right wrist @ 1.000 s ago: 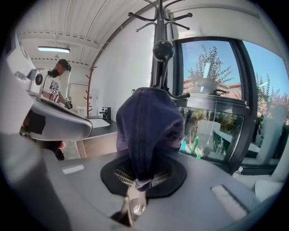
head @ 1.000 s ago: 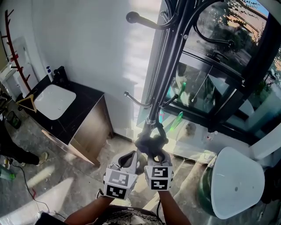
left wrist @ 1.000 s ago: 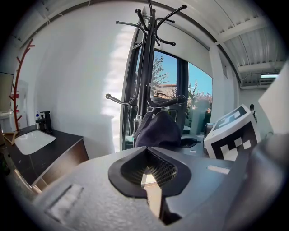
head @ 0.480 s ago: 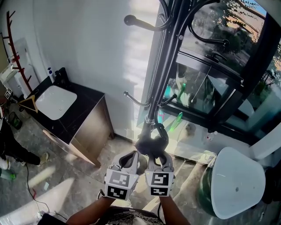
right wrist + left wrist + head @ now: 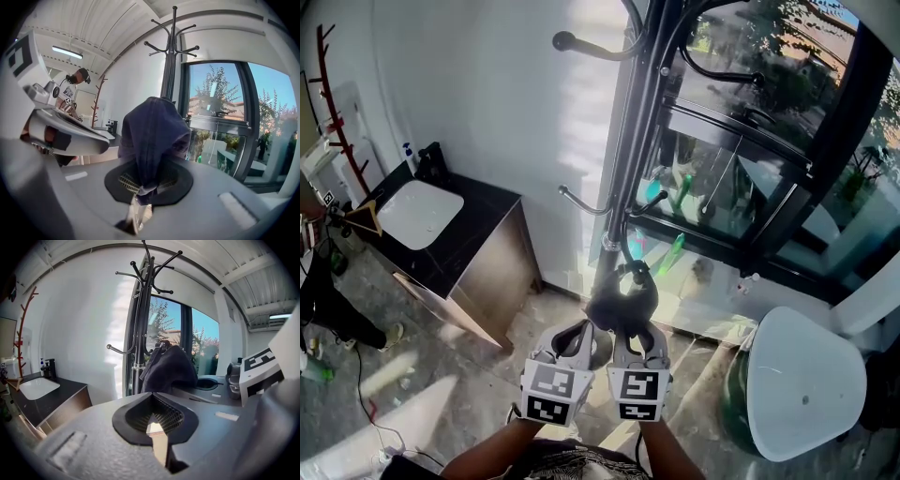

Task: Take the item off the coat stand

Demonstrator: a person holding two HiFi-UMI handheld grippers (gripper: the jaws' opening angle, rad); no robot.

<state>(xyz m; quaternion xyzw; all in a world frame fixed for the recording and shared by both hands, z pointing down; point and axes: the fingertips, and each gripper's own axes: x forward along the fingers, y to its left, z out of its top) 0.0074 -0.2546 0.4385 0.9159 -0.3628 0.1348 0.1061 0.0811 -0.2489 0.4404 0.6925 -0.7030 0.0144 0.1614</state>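
The black coat stand (image 5: 642, 141) rises in front of the window, with curved hooks at several heights. A dark navy cloth item (image 5: 622, 302) hangs low beside its pole, and my right gripper (image 5: 630, 330) is shut on the cloth's lower edge. In the right gripper view the cloth (image 5: 152, 136) drapes up from the right gripper (image 5: 140, 187), with the stand (image 5: 171, 61) behind it. My left gripper (image 5: 581, 337) is just left of it, shut and empty. From the left gripper (image 5: 157, 420) the cloth (image 5: 171, 369) shows beside the stand (image 5: 140, 324).
A black counter (image 5: 478, 234) with a white sink (image 5: 417, 214) stands at the left wall. A red coat stand (image 5: 337, 122) is at the far left, and a person (image 5: 319, 309) stands by it. A white round top (image 5: 806, 384) is at the right, below the glass window (image 5: 750, 187).
The stand has slid up and to the left in the head view. The cloth, still in my right gripper, now sits a little further from the pole. Both grippers keep their grip state.
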